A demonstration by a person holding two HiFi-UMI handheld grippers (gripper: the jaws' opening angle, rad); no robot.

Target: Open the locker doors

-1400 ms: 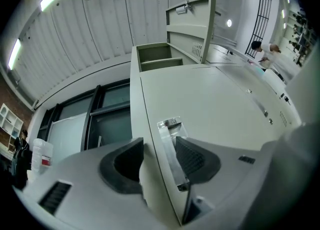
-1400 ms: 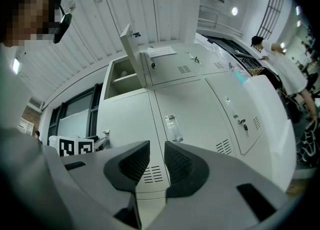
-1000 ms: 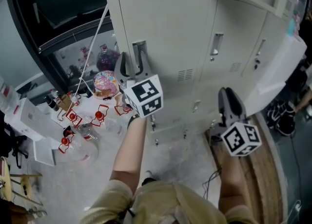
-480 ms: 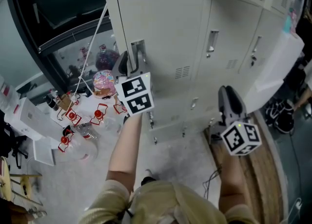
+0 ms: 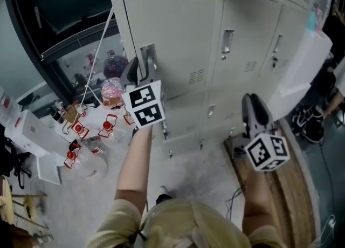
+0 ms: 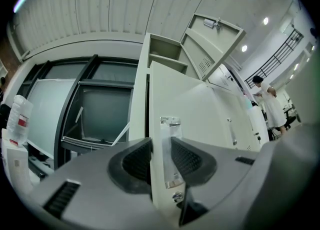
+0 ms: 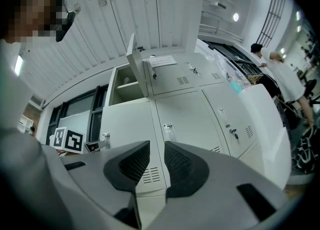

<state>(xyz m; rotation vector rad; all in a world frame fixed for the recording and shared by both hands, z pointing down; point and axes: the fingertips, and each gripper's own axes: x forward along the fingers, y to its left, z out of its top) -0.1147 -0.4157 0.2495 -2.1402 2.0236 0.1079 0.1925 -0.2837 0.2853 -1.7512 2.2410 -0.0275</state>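
- Locker bank (image 5: 215,101): grey steel, fills upper half of head view; several rows of doors.
- Upper door (image 7: 134,64), top-left corner of bank: already swung open, compartment behind it exposed. Judged the only door clearly done.
- Left door (image 5: 172,31), row at gripper height: looks flush w/ frame in head view. Can't tell if it's cracked open yet.
- Mid door (image 5: 242,31) & right door (image 5: 291,36), same row: shut, untouched. Lower row near the floor also shut.
- Left gripper (image 6: 161,146): at left edge of left door, jaws closing w/ handle (image 5: 146,61) and door edge between them. Pads right at the metal, firm pinch not yet sure.
- Right gripper (image 7: 156,154): held back from bank, well apart from any door. Jaws slightly spread, nothing between.
- Red-tagged bits (image 5: 80,129): on floor left of bank, not task items.
- Progress (est.): early. Next is grip & pull left door, then the rest.
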